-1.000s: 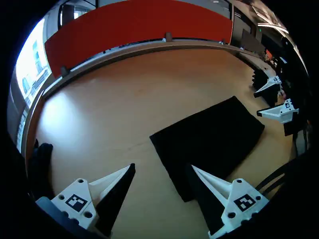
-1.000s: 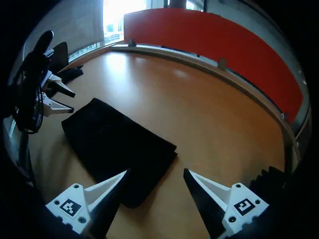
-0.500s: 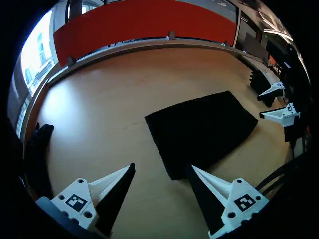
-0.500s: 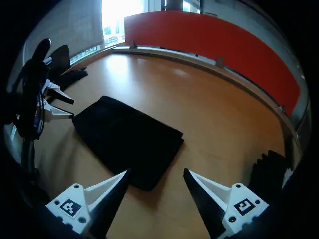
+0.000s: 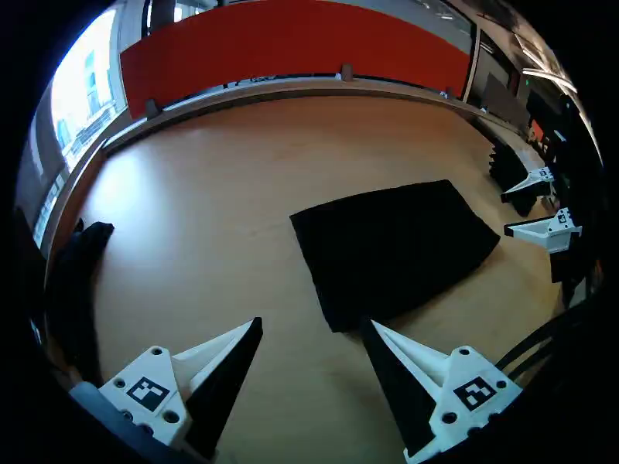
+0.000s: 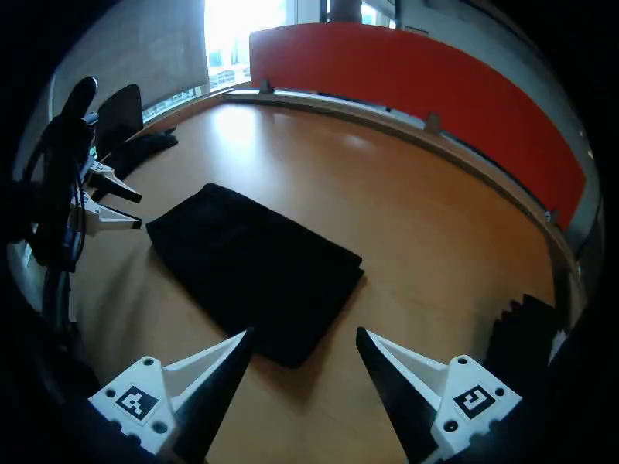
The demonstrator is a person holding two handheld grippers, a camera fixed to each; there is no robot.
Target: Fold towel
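Note:
A black towel point(image 5: 394, 247) lies folded flat into a rectangle on the wooden table point(image 5: 224, 193). In the left gripper view my left gripper point(image 5: 309, 344) is open, raised above the table just short of the towel's near edge, nothing between its fingers. In the right gripper view the towel point(image 6: 255, 267) lies ahead of my open right gripper point(image 6: 304, 348), also empty. The right gripper point(image 5: 538, 209) appears at the towel's far side in the left gripper view. The left gripper point(image 6: 116, 205) appears beyond the towel's left end in the right gripper view.
A red partition point(image 5: 294, 42) runs along the table's far edge. A dark cloth pile point(image 5: 77, 255) lies at the table's left edge, also seen as a dark cloth pile point(image 6: 143, 147). A black ribbed stack point(image 6: 526, 325) sits at the right. Bright windows stand behind.
Both grippers have drawn back and up from the towel, which now lies farther ahead of their fingertips. The towel itself has stayed folded and still.

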